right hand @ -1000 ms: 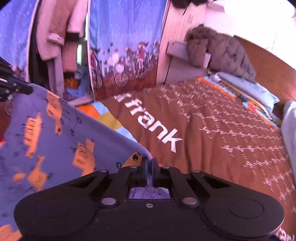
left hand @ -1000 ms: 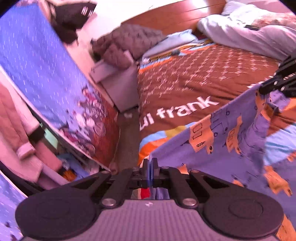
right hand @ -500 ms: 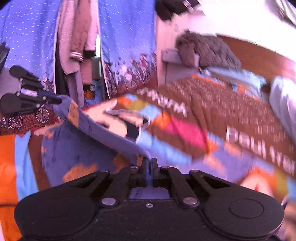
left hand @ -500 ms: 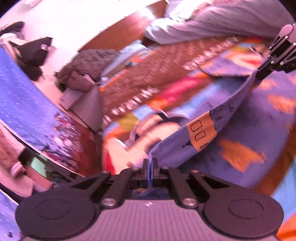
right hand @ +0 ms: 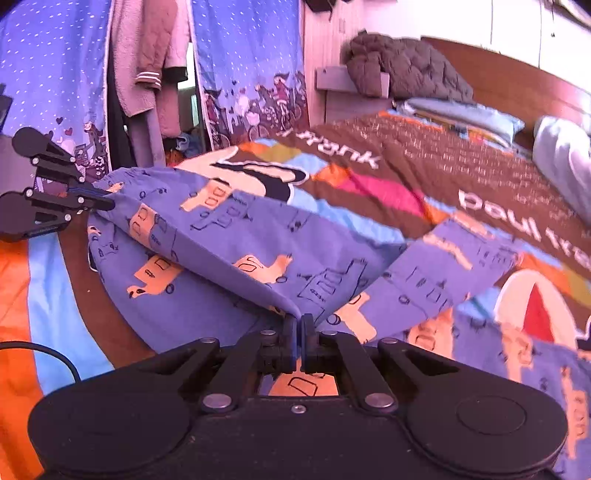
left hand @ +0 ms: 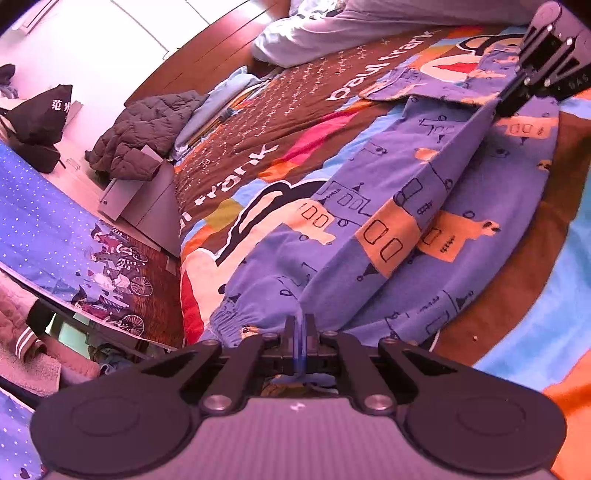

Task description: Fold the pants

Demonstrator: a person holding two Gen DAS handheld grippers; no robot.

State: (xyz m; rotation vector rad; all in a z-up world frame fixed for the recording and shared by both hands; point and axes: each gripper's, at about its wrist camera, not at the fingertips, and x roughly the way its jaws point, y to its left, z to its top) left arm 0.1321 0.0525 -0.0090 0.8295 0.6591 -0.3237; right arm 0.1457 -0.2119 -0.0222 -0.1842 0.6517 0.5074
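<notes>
Blue pants (left hand: 376,229) with orange animal prints lie spread on the bed, one leg folded over the other. My left gripper (left hand: 300,325) is shut on the fabric edge near the elastic waistband. The right gripper (left hand: 506,105) shows at the top right of the left wrist view, pinching the far end of the same stretched edge. In the right wrist view the pants (right hand: 258,236) run leftward from my right gripper (right hand: 298,323), which is shut on the cloth, to the left gripper (right hand: 107,201), also clamped on it. A taut fold hangs between the two.
The bed carries a brown, orange and blue quilt (left hand: 280,122) with white lettering. A grey padded jacket (right hand: 406,70) lies on a bedside cabinet. A blue patterned curtain (right hand: 243,59) and hanging clothes (right hand: 147,62) stand beyond the bed's side. A pale duvet (left hand: 369,26) is bunched by the headboard.
Both grippers have come down and swung across the bed with the pants edge between them. The raised cloth now rests low over the other leg.
</notes>
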